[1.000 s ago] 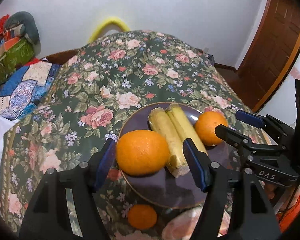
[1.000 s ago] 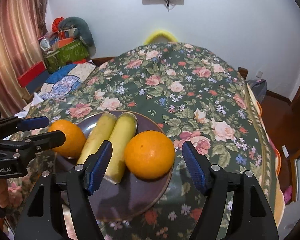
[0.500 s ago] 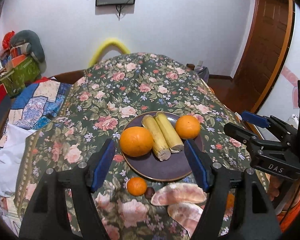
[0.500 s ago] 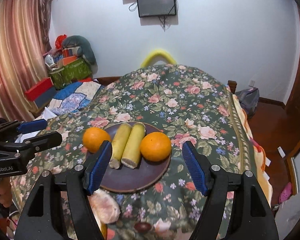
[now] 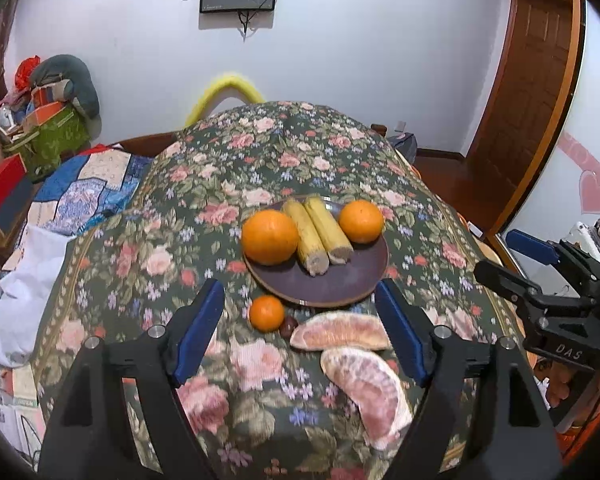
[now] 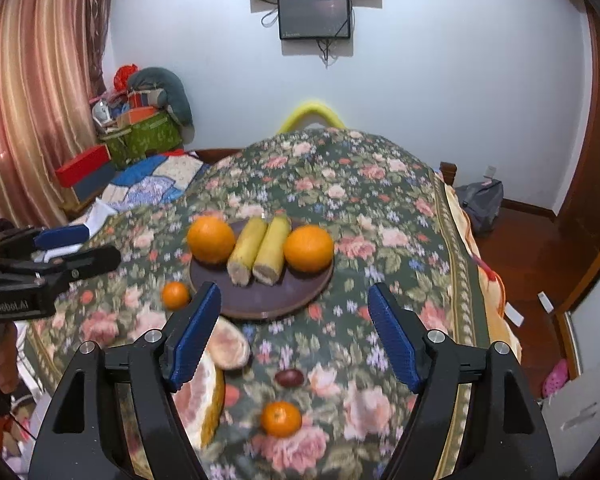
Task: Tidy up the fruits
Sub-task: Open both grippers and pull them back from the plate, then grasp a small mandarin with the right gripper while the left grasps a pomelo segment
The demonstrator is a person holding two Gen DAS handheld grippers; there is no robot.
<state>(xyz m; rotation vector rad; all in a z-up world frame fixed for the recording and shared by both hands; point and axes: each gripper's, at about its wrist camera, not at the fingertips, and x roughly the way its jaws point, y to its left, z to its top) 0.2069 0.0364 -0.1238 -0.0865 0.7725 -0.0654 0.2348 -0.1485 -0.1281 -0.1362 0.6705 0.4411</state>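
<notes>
On the floral-cloth worktop [image 5: 284,152] the plate [image 5: 332,284] holds two large oranges, left orange [image 5: 270,236] and right orange [image 5: 361,221], with two banana pieces [image 5: 318,228] lying side by side between them, touching each other.

Off the plate, near its front rim: a small mandarin [image 5: 266,313], a dark brown nut-like item [image 5: 289,326] just beside it, and two pomelo wedges [image 5: 342,332], [image 5: 366,388]. Right view shows a second mandarin [image 6: 281,418] and another dark item [image 6: 289,377] nearer the camera; can't tell what the dark bits are.

Left hand-held gripper [image 5: 300,328]: jaws wide apart, nothing between them, hovering above the loose fruit in front of the plate. Right hand-held gripper [image 6: 294,336]: jaws also spread, empty, likewise short of the plate.

Judgement: between placements. Big fruit is plated, small stuff is not. Front half of the plate is bare, so there's room.

Next move likely: left drops onto the mandarin by the rim, closes lightly, lifts it to the bare front area. Wedges are soft and curved, so grip across the thick middle, low force. Round fruit may roll on the cloth if nudged off-centre.
</notes>
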